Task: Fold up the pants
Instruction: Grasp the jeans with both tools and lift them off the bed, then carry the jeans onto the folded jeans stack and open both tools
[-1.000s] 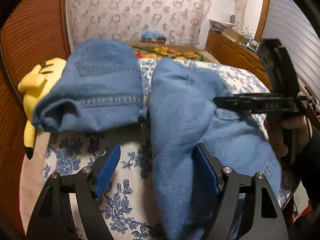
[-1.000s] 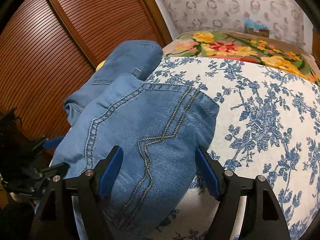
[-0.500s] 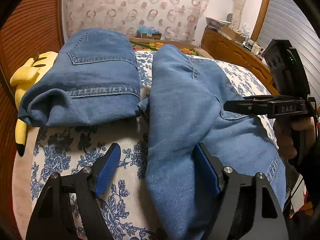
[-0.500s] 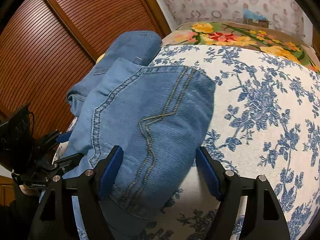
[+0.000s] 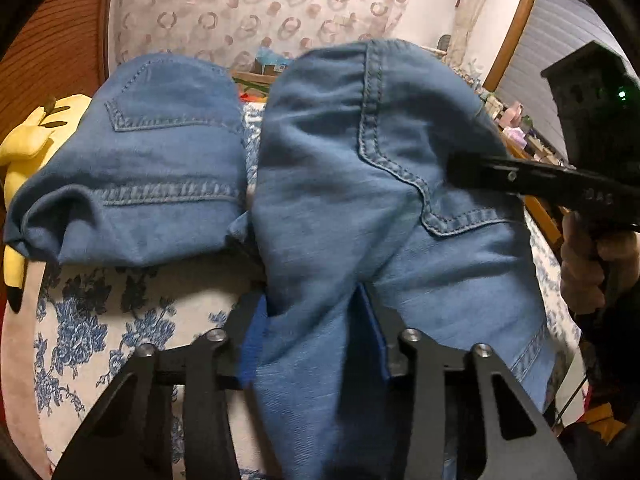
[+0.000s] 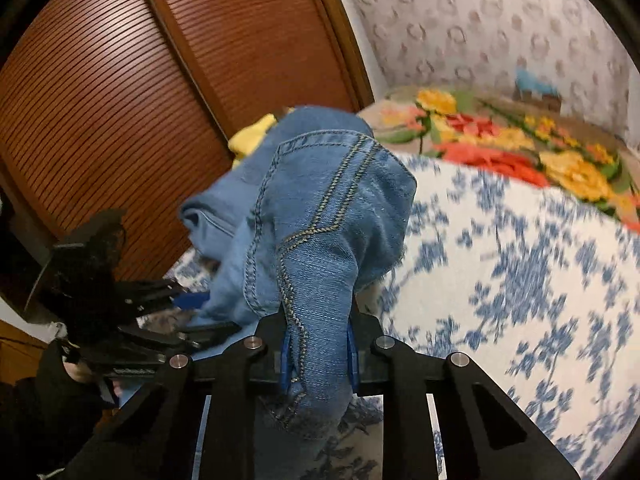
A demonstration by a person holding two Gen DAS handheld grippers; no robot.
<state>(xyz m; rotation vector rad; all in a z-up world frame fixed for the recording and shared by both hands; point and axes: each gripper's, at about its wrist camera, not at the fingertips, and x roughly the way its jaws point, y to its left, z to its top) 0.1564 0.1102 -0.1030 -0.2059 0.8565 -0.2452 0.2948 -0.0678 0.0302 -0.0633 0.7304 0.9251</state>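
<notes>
Light blue jeans [image 5: 360,200] lie on a bed with a blue floral cover [image 5: 100,328]. My left gripper [image 5: 312,344] is shut on a bunched edge of the jeans. My right gripper [image 6: 318,356] is shut on the jeans [image 6: 320,220] at a stitched seam, and the fabric rises above the bed between the blue pads. The right gripper also shows at the right of the left wrist view [image 5: 560,184], and the left gripper shows at the left of the right wrist view [image 6: 132,312].
A second, darker pair of folded jeans [image 5: 140,160] lies left of the held pair. A yellow plush toy [image 5: 20,152] sits at the bed's left edge. A wooden slatted door [image 6: 140,100] stands beside the bed. A flowered blanket [image 6: 500,140] lies at the far end.
Both grippers closed on the jeans; they were open around the fabric before. The jeans are now bunched and lifted off the bed.
</notes>
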